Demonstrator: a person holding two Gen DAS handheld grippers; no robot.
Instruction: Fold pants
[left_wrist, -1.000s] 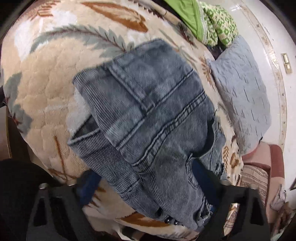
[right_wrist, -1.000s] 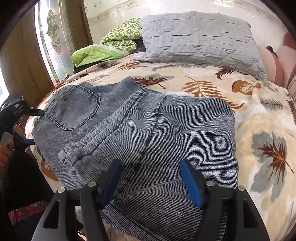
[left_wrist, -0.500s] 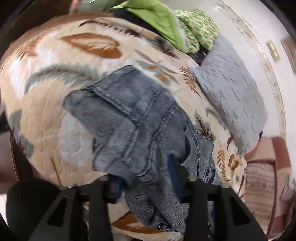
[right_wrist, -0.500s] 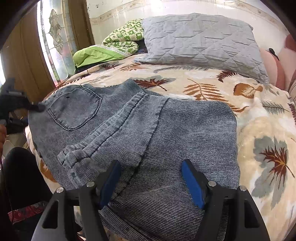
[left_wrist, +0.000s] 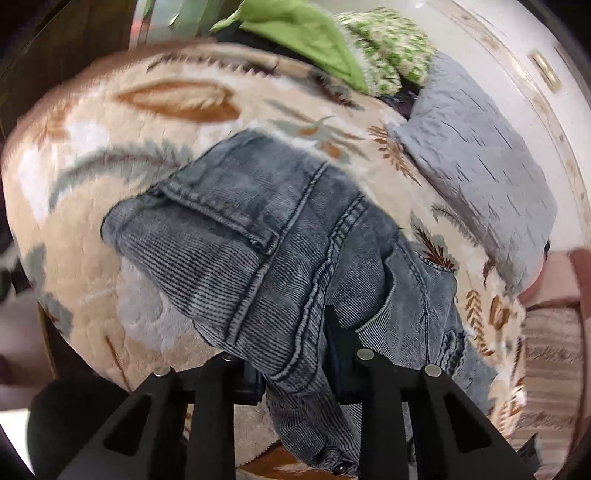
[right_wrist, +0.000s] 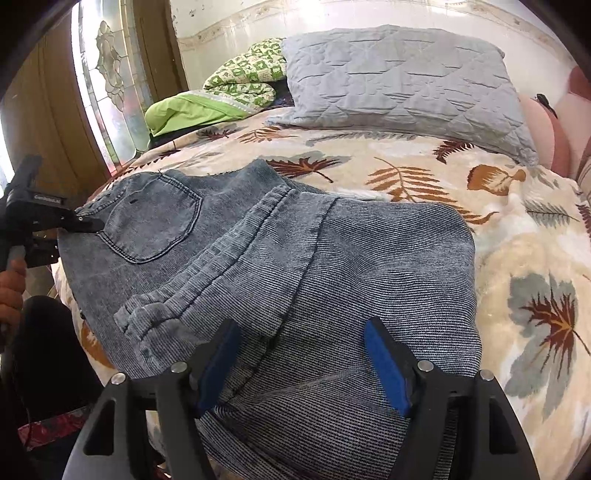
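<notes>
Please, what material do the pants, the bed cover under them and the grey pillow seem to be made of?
Pants: likely washed grey-blue denim; fine ribbed weave, faded patches, double-stitched seams, a sewn back pocket.
Bed cover: apparently soft plush fleece with a fuzzy matte pile and printed leaves.
Grey pillow: seemingly quilted woven fabric, matte; stitched lines make puffy triangles. The fibre cannot be told.

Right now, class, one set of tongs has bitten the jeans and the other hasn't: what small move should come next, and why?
Probably close the right tongs on the jeans: they hang open over the near fold, while the left tongs already pinch the waistband end. With both ends held, the jeans could be lifted and folded evenly.
</notes>
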